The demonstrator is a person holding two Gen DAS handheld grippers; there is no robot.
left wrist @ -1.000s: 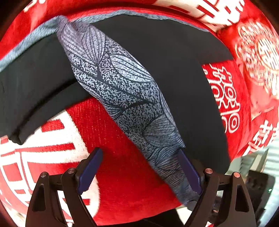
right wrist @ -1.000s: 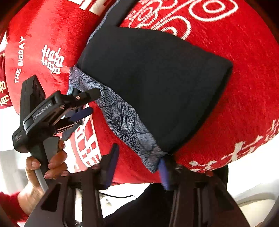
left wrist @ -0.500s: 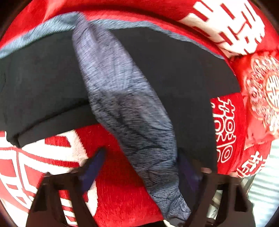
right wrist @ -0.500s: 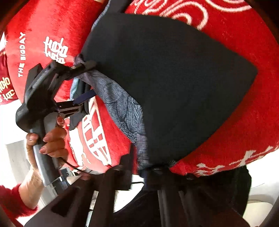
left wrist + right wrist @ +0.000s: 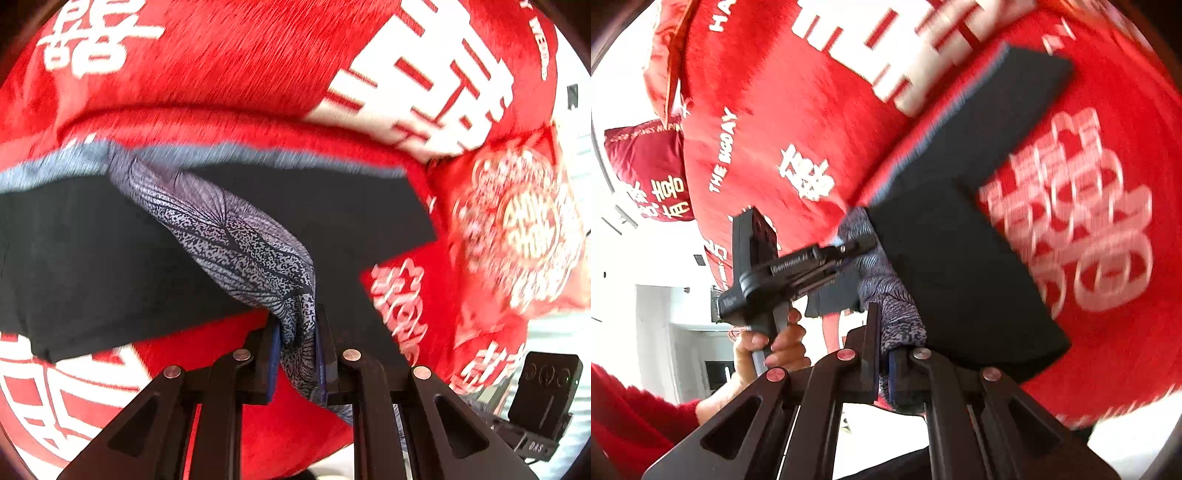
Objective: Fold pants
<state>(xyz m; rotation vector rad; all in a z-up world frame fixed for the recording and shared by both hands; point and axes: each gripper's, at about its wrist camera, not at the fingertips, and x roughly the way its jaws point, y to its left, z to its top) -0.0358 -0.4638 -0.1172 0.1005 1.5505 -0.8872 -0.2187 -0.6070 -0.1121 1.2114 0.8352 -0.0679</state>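
Black pants point(image 5: 110, 258) with a grey leaf-patterned band point(image 5: 236, 240) lie on a red bedspread point(image 5: 221, 55). In the left wrist view my left gripper point(image 5: 297, 332) has its jaws closing on the bunched grey band, and the pads press it from both sides. In the right wrist view my right gripper point(image 5: 884, 354) is shut on the grey edge point(image 5: 897, 317) of the same pants point(image 5: 960, 258), with that corner lifted off the bed. The left gripper point(image 5: 857, 247) shows there too, held by a hand point(image 5: 775, 343), pinching the band further along.
The bedspread carries large white characters. A red printed cushion point(image 5: 517, 229) lies at the right, and a darker red pillow point(image 5: 650, 166) at the far left. A black device point(image 5: 543, 387) sits off the bed's corner. A red sleeve point(image 5: 628, 413) fills the lower left.
Both grippers closed on the grey band and rose, lifting the pants' near edge. The views pulled back, so more bedspread shows.
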